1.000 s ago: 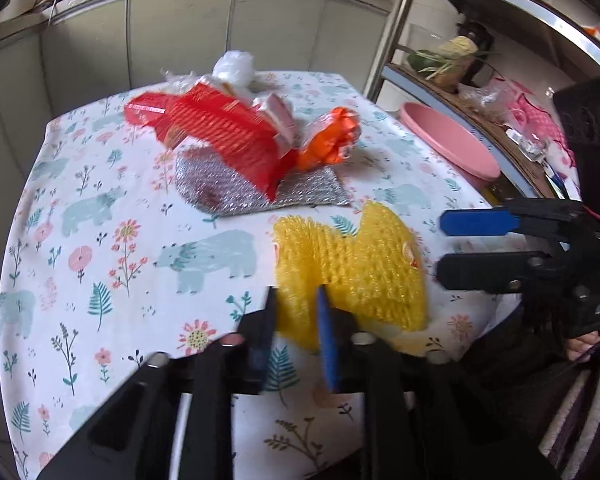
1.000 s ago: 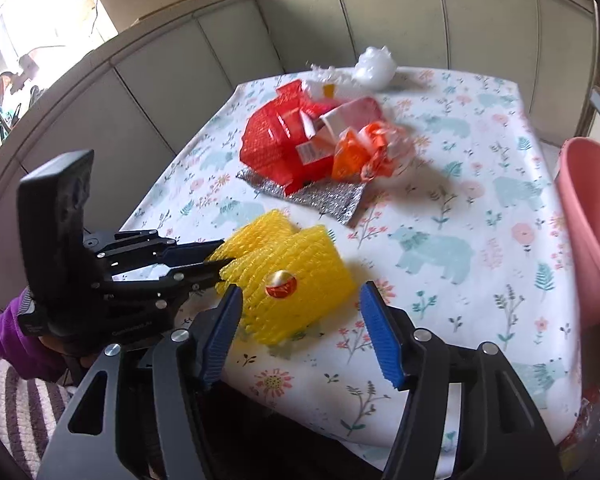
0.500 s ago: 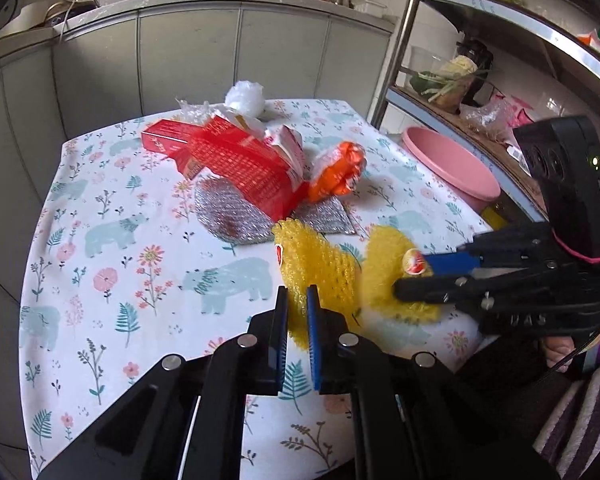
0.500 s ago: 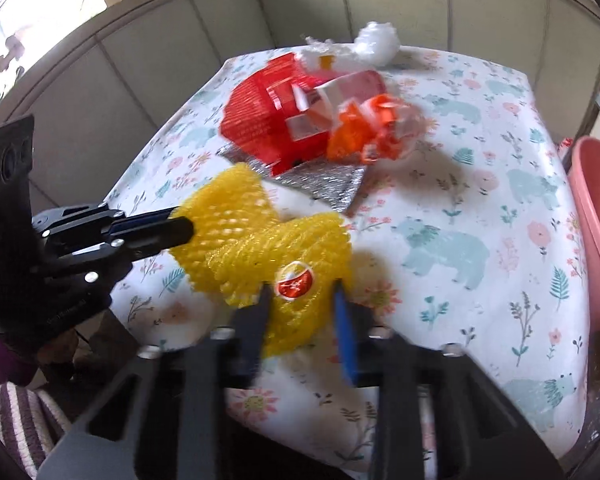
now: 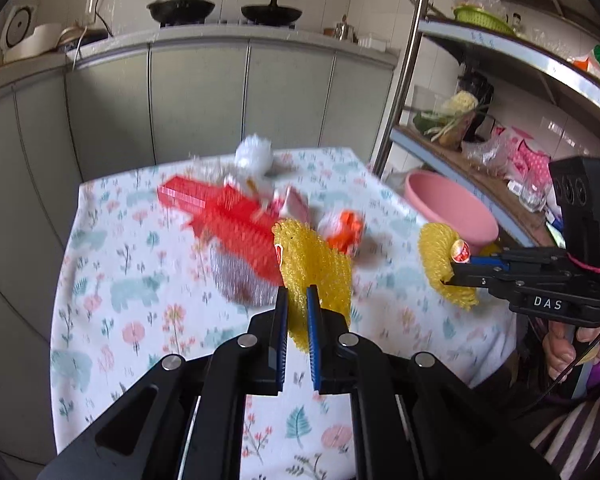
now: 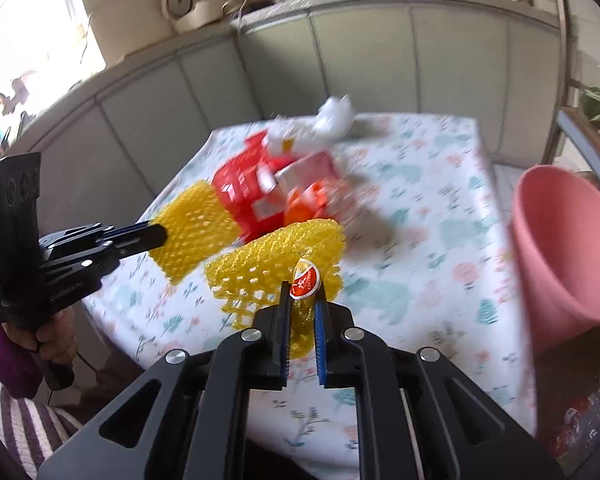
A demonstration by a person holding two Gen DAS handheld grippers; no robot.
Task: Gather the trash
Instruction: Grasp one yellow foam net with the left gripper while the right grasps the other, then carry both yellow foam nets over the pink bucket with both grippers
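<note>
My left gripper [image 5: 297, 300] is shut on a yellow foam fruit net [image 5: 314, 264] and holds it above the table. My right gripper [image 6: 302, 294] is shut on a second yellow foam net [image 6: 276, 256] with a round red sticker, also lifted. Each gripper shows in the other's view: the right one [image 5: 456, 270] at the right with its net [image 5: 440, 256], the left one [image 6: 156, 236] at the left with its net [image 6: 192, 232]. More trash lies farther back on the floral tablecloth [image 5: 112, 280]: red packaging [image 5: 228, 216], an orange wrapper [image 5: 346, 228], a silver foil sheet [image 5: 236, 276], a white wad [image 5: 254, 154].
A pink basin [image 6: 560, 240] stands right of the table, by a metal shelf rack [image 5: 500, 52] with food and bags. Grey cabinets [image 5: 200, 92] run behind the table, with pans on top. A bag of trash [image 6: 588, 412] shows at the lower right.
Both grippers closed on the yellow nets, pulled them apart and lifted them off the table. Both cameras have tilted up.
</note>
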